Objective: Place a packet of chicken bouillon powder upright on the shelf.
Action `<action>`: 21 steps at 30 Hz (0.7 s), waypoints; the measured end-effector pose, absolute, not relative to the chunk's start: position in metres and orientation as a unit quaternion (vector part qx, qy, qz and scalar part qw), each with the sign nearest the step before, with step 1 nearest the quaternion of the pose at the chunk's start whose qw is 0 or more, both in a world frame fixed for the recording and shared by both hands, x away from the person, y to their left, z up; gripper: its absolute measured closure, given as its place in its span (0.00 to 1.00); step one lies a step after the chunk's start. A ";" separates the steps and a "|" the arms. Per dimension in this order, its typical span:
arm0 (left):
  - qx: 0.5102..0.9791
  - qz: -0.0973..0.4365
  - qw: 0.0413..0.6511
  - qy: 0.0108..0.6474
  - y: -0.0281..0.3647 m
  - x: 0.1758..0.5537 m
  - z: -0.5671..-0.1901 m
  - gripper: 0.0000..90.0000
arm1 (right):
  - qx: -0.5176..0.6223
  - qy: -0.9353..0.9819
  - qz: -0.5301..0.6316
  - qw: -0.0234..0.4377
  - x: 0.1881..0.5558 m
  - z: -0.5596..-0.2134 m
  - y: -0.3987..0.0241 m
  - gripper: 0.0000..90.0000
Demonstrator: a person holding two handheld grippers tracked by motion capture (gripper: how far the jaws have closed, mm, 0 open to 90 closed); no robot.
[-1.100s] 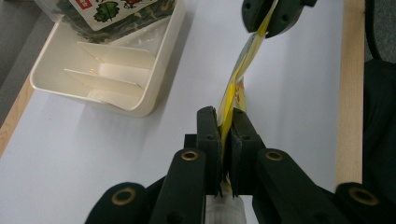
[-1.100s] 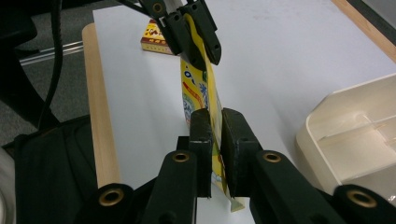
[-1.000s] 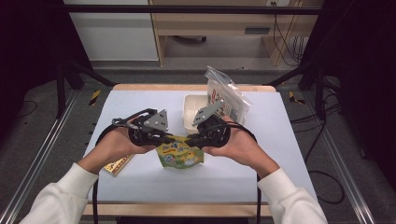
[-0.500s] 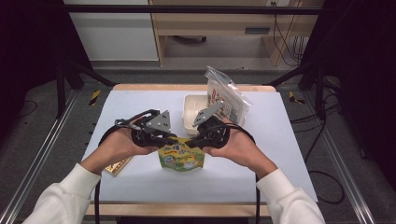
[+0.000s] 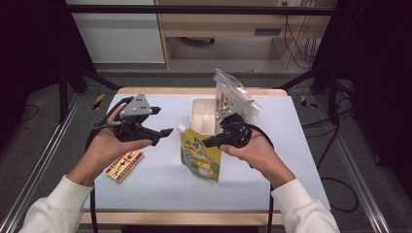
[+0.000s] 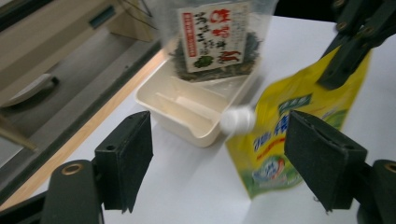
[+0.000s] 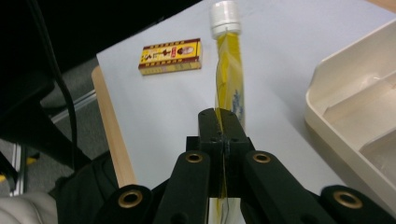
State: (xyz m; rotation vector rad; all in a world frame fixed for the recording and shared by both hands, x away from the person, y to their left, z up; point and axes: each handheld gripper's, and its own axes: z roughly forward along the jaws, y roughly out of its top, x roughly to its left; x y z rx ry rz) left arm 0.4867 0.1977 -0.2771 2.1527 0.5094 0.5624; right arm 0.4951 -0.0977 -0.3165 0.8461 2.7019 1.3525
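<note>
A: What do we count on the table [image 5: 160, 179]?

B: We count four things. One yellow-green spouted pouch [image 5: 200, 156] with a white cap sits near the middle. One cream divided tray [image 5: 203, 115] sits at the far side, just behind the pouch. One clear bag of dried greens [image 5: 232, 99] with a red-and-white label leans on the tray's right end. One small red-and-yellow box [image 5: 125, 165] lies flat at the near left, well apart from the rest.

A: And the grippers?

B: We hold two, one in each hand. The right gripper [image 5: 210, 141] has its jaws pressed together on the right edge of the pouch; in the right gripper view the pouch [image 7: 227, 79] runs edge-on away from the closed jaws, cap at the far end, with the box [image 7: 171, 56] to its left and the tray [image 7: 359, 116] at the right.

A: The left one?

B: The left gripper [image 5: 163, 121] stands left of the pouch, apart from it. Its jaws have just been opening and now stand wide with nothing between them. In the left gripper view we look past both pads to the pouch [image 6: 280, 140], the tray [image 6: 187, 109] and the bag [image 6: 212, 39].
</note>
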 end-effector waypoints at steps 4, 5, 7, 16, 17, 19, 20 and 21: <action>0.838 0.247 0.420 0.246 0.216 0.479 -0.296 0.24 | 0.289 0.842 0.455 -0.002 0.496 -0.314 -0.109 1.00; 0.831 0.251 0.424 0.257 0.221 0.477 -0.302 0.24 | 0.292 0.839 0.460 0.001 0.496 -0.313 -0.111 1.00; 0.820 0.256 0.426 0.282 0.229 0.472 -0.317 0.24 | 0.300 0.829 0.472 0.000 0.496 -0.310 -0.116 1.00; 0.804 0.230 0.429 0.341 0.248 0.464 -0.391 0.14 | 0.333 0.799 0.501 0.008 0.495 -0.303 -0.127 1.00; 0.803 0.227 0.430 0.346 0.249 0.464 -0.396 0.12 | 0.337 0.795 0.504 0.007 0.495 -0.303 -0.127 1.00; 0.800 0.227 0.427 0.355 0.252 0.464 -0.407 0.12 | 0.340 0.789 0.511 0.009 0.495 -0.302 -0.128 1.00; 0.798 0.226 0.426 0.363 0.255 0.463 -0.414 0.12 | 0.342 0.788 0.512 0.010 0.495 -0.302 -0.129 1.00; 0.795 0.224 0.428 0.366 0.256 0.462 -0.416 0.12 | 0.346 0.782 0.517 0.010 0.496 -0.302 -0.130 1.00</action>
